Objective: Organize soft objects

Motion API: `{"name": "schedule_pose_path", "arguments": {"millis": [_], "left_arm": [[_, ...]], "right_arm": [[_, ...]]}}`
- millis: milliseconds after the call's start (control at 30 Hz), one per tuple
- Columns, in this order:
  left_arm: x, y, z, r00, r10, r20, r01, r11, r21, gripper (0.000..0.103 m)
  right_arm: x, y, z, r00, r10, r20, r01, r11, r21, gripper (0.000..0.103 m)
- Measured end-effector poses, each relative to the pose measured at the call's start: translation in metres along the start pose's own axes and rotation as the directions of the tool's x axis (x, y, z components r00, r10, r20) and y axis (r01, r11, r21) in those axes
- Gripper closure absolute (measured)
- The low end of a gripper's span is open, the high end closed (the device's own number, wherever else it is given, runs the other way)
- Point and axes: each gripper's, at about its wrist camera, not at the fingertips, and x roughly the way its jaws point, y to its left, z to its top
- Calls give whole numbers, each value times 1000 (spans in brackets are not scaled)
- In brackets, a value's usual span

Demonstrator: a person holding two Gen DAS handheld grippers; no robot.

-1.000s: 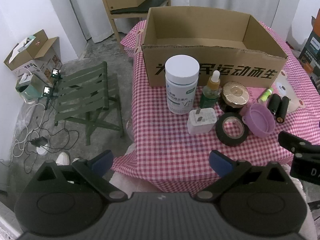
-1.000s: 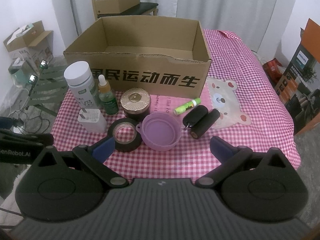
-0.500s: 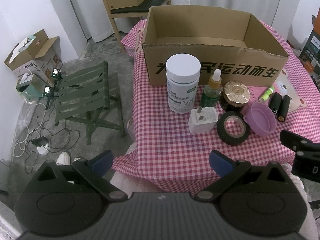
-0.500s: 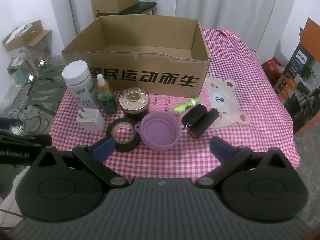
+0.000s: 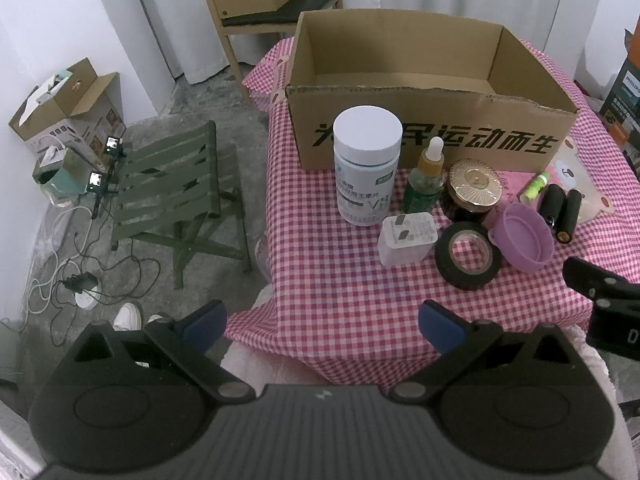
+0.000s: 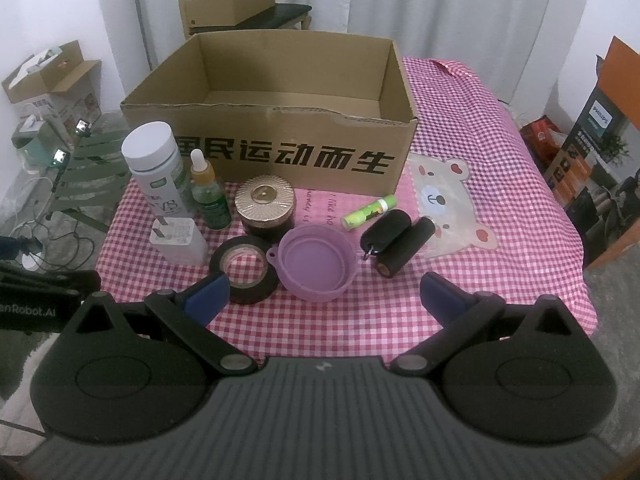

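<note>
Purple bowl: a soft, collapsible purple silicone bowl (image 6: 316,264) stands mouth-up on the near middle of the table, rim tilted a little toward the camera; round, so no long axis; its small loop tab points left, toward the tape.
Black foam grip: a black foam-handled hand grip (image 6: 396,242) lies just right of the bowl, its two rolls side by side, long axes running from near to far-right, open ends toward the near edge.
Tape: a black roll of electrical tape (image 6: 245,269) lies flat, touching the bowl's left side.
Behind the bowl: a dark jar with a ribbed gold lid (image 6: 265,205), a green dropper bottle (image 6: 209,196), a tall white supplement bottle (image 6: 158,168) and a white plug adapter (image 6: 181,240) to the left; a green lip-balm tube (image 6: 369,212) lies to the far right, pointing far-right.
Box: an open brown cardboard box (image 6: 280,148) with black printed characters stands behind them all.
Table: covered in pink-and-white checked cloth (image 6: 500,152).
Right gripper (image 6: 325,294): jaws wide apart, nothing between them, hovering over the near edge, with the tape and bowl just ahead.
Left gripper (image 5: 322,325): jaws wide apart, holding nothing, at the table's near-left corner.
Floor at left: a green slatted folding chair (image 5: 172,192).
</note>
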Motion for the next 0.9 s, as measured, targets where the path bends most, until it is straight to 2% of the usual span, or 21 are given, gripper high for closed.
{"name": "schedule_pose_path", "arguments": {"millis": [700, 800, 900], "left_arm": [[25, 3, 7, 999, -5, -40, 6, 1000, 7, 1], [28, 6, 10, 999, -24, -24, 24, 1000, 4, 1], [30, 10, 15, 998, -61, 11, 61, 998, 1, 1]], "right_arm": [[15, 1, 7, 1000, 12, -19, -12, 1000, 4, 1], [15, -1, 11, 999, 45, 4, -45, 999, 11, 1], [12, -5, 19, 992, 118, 42, -120, 992, 41, 1]]}}
